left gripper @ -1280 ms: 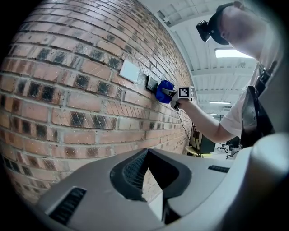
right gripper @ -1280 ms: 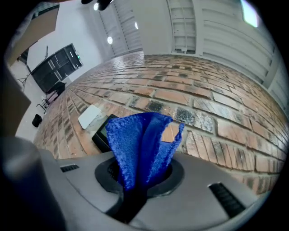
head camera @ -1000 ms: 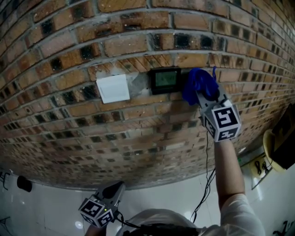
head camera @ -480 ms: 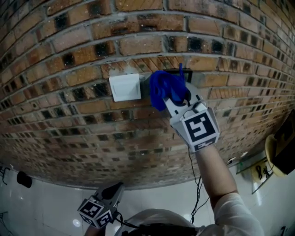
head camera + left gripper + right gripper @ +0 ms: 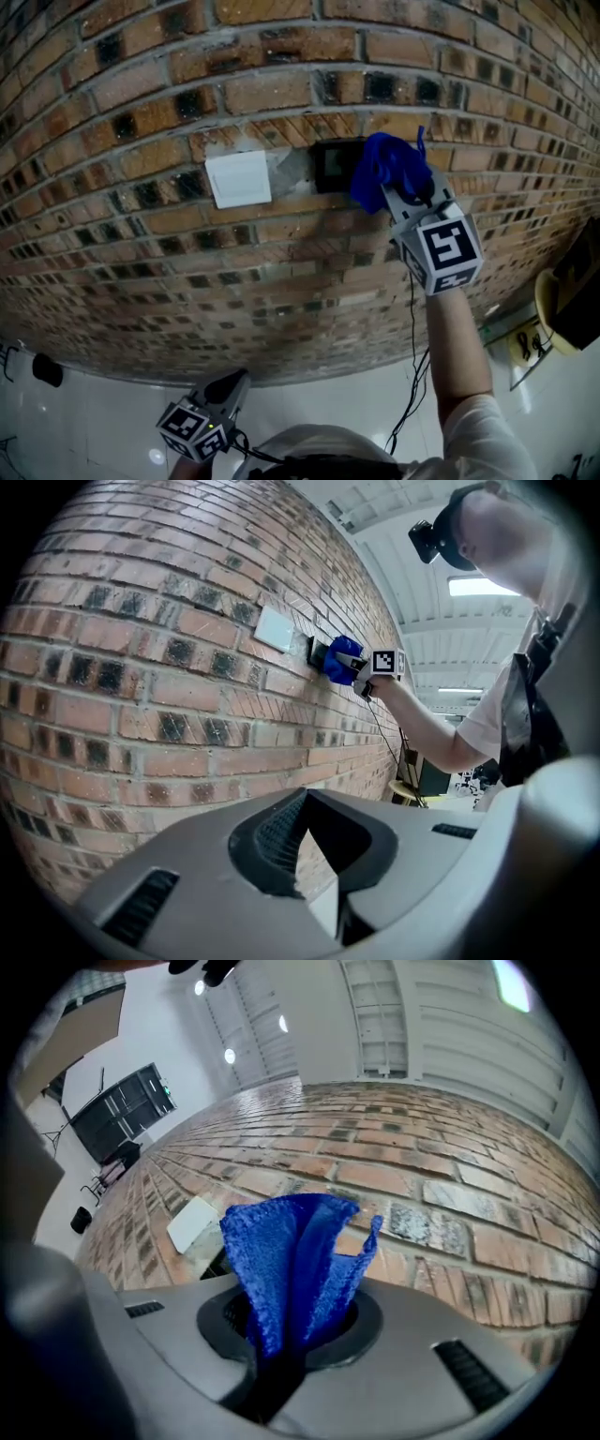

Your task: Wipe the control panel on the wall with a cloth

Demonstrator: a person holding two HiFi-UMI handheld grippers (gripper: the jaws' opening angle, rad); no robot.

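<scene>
Brick wall (image 5: 141, 103) fills most of the head view, and pale glossy floor (image 5: 84, 431) runs along the bottom at 6 to 8 o'clock. One white plate (image 5: 238, 178) and one dark control panel (image 5: 328, 165) sit side by side on the wall, the panel at 3 o'clock from the plate. The right forearm (image 5: 457, 342) goes up from 5 o'clock, and the right gripper (image 5: 401, 189) presses one blue cloth (image 5: 382, 167) on the right edge of the panel. The left gripper (image 5: 232, 384) hangs low at 7 o'clock, well apart from the wall things.

In the left gripper view the wall curves away at 10 o'clock and a white ceiling with one light strip (image 5: 483, 591) is at 2 o'clock. Its jaws are drawn together with only a small wedge-shaped opening between the pads, and nothing is in it. The cloth (image 5: 341, 660) touches the panel (image 5: 314, 652) far off at 12 o'clock.

In the right gripper view the wall lies across the middle, and a dark rack (image 5: 122, 1110) stands at 10 o'clock under white ceiling panels. The jaws are clamped on the cloth (image 5: 291, 1260), which stands up folded. The plate (image 5: 192, 1224) shows at 9 o'clock from it, and the panel (image 5: 214, 1262) is mostly hidden behind the cloth.
</scene>
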